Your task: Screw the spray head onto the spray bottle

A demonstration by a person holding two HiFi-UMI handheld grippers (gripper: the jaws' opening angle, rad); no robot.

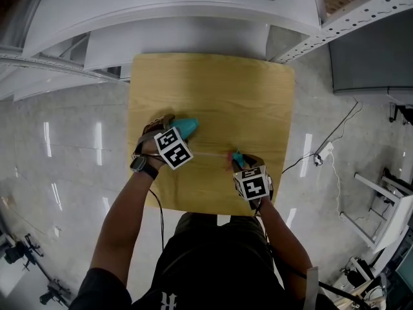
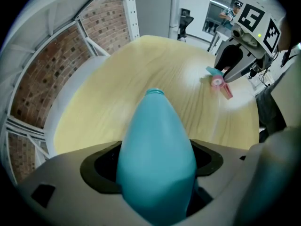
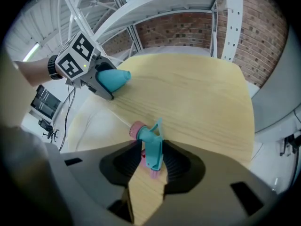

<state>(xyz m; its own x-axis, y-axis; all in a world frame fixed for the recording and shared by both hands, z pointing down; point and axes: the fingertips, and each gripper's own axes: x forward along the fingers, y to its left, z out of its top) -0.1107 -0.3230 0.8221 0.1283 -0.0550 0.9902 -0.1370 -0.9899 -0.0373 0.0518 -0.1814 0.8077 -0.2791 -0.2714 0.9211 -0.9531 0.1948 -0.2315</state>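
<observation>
Closest to me, my right claw (image 3: 149, 161) stands part open with the spray head (image 3: 153, 147) between its ribbed pads: the teal body sits nearer one pad, bare wood shows beside it on the other side, and I see no pad pressing on it. Its pink collar (image 3: 137, 130) sticks out past the fingertips, over toward my left, and a thin pale tube (image 3: 117, 113) runs from that collar across the wood toward my other claw. My left claw (image 2: 157, 173) is spread wide around the teal spray bottle (image 2: 154, 121), which fills most of the space between the jaws; dark pad shows on both sides of it and its open neck (image 2: 154, 92) points out ahead of the fingertips. I cannot tell whether the bottle rests on the wood or hangs just above it. From above, the bottle pokes out from under the left marker cube (image 1: 173, 148) toward the right and the far side, while the right marker cube (image 1: 251, 183) sits near the front right edge; the two claws are apart, with the tube lying between them. A dark watch (image 1: 139, 164) is on my left wrist. Both claws work over the near half of the pale wooden worktop (image 1: 213, 89), whose far half is bare. Beyond its far edge stands a white metal frame (image 1: 193, 18), with a red brick wall (image 3: 188, 27) behind it, and a glossy grey floor (image 1: 64, 147) spreads to either side, a black cable (image 1: 339, 131) trailing across it on my right
</observation>
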